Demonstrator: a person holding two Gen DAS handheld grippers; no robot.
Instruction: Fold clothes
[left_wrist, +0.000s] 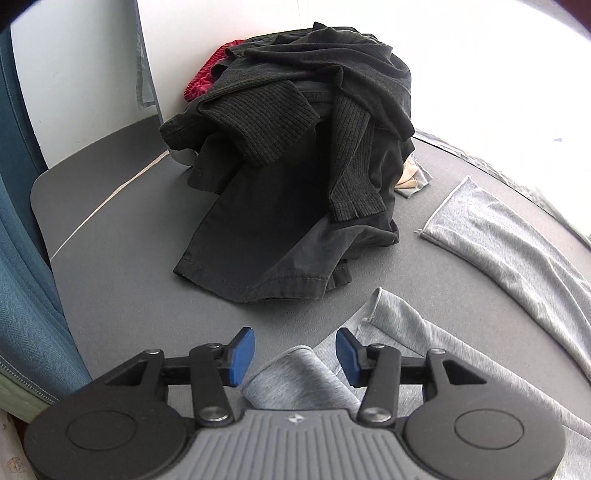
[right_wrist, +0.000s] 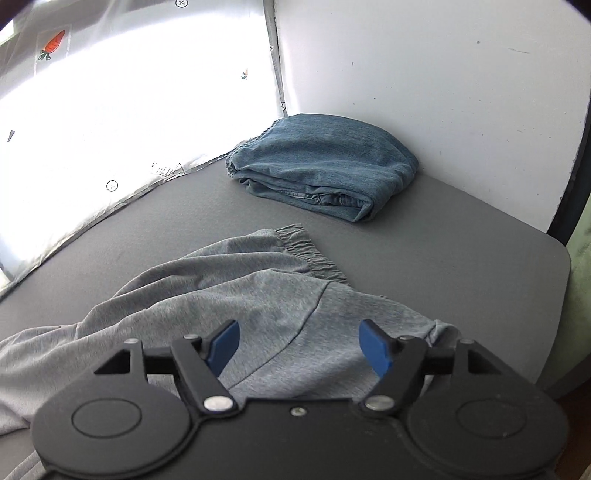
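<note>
Left gripper (left_wrist: 295, 349): pointing forward and down toward the tabletop, its jaws standing partly apart.
Left fingertips (left_wrist: 242, 356): blue pads facing each other across a gap, pressing on nothing, a fold of grey cloth lying between and below them.
Right gripper (right_wrist: 299, 347): tilting forward and down, its jaws standing wider apart than the left pair.
Right fingertips (right_wrist: 375, 349): blue pads hanging over grey cloth, gripping nothing.
Hands and arms: lying outside both views.

Blown-out window glare, fisheye-curved edges, sharp centre
</note>
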